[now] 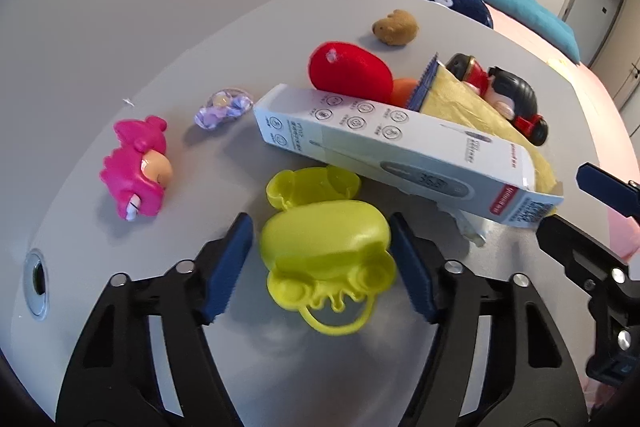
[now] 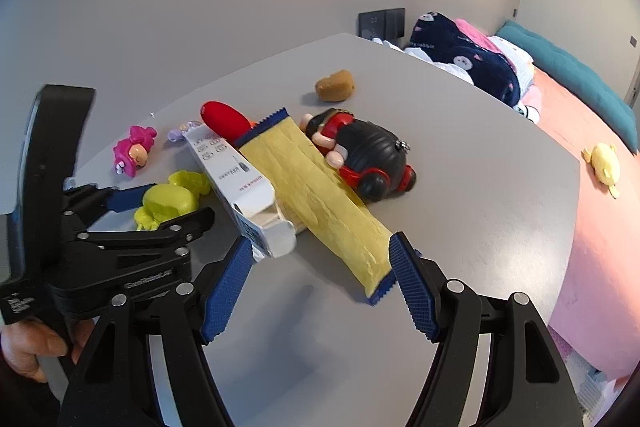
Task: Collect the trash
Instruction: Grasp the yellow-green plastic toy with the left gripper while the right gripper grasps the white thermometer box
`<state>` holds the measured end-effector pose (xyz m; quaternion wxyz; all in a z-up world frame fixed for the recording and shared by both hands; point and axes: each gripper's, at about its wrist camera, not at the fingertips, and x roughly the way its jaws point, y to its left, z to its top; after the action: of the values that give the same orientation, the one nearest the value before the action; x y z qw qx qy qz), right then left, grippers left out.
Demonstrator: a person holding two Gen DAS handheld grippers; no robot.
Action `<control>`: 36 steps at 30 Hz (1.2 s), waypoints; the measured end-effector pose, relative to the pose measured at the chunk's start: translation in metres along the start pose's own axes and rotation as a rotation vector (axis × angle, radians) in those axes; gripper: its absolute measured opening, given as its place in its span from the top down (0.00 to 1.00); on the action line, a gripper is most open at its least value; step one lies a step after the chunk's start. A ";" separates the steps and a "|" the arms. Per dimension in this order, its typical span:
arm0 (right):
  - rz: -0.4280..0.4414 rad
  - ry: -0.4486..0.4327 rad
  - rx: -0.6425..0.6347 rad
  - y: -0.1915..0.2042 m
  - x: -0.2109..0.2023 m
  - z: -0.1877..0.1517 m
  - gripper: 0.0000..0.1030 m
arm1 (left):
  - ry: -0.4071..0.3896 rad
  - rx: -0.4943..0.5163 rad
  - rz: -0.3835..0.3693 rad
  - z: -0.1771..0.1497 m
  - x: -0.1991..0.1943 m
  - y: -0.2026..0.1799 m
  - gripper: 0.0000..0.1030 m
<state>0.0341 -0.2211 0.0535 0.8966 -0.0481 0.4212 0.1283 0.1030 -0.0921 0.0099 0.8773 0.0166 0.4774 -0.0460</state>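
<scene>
Grey table point(image 1: 160, 47) by a wall, bed point(image 2: 580, 227) off to the right, toys and trash all mixed up. Far left there's a pink toy point(image 1: 138, 167), not trash so it's left alone. Left gripper point(image 1: 322, 259) straddles the yellow-green case point(image 1: 324, 239); the right pad looks like it touches, the left one shows a sliver of gap, so fingers aren't clamped yet I'd say. White box point(image 1: 392, 139) leans across the pile. Right gripper point(image 2: 320, 279) sits at the yellow wrapper point(image 2: 320, 195) end, fingers apart, one pad brushing its corner. Probably going for a two-handed grab.
</scene>
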 end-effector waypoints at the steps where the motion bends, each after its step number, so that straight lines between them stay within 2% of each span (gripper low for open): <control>1: 0.004 -0.001 -0.002 0.001 0.000 0.001 0.31 | -0.003 0.000 0.000 0.000 -0.001 0.000 0.39; 4: 0.017 -0.007 -0.014 0.006 0.002 0.005 0.31 | -0.015 0.000 0.001 0.000 -0.002 0.002 0.46; 12: 0.051 -0.009 -0.076 0.027 0.013 0.018 0.40 | -0.062 -0.026 0.015 -0.004 -0.010 0.015 0.46; 16: 0.065 -0.006 -0.137 0.041 0.020 0.024 0.42 | -0.067 -0.024 0.050 -0.005 -0.015 0.023 0.46; 26: 0.079 0.026 -0.238 0.059 0.050 0.034 0.44 | -0.047 -0.102 0.010 -0.007 -0.014 0.053 0.46; 33: 0.095 0.049 -0.275 0.073 0.059 0.031 0.72 | -0.054 -0.110 0.003 -0.010 -0.013 0.057 0.46; 36: 0.128 0.028 -0.252 0.073 0.049 0.031 0.73 | -0.079 -0.109 0.010 -0.010 -0.019 0.056 0.46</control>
<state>0.0677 -0.1358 0.0374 0.8674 -0.1352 0.4165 0.2364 0.0895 -0.0339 0.0196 0.8954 -0.0305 0.4440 -0.0161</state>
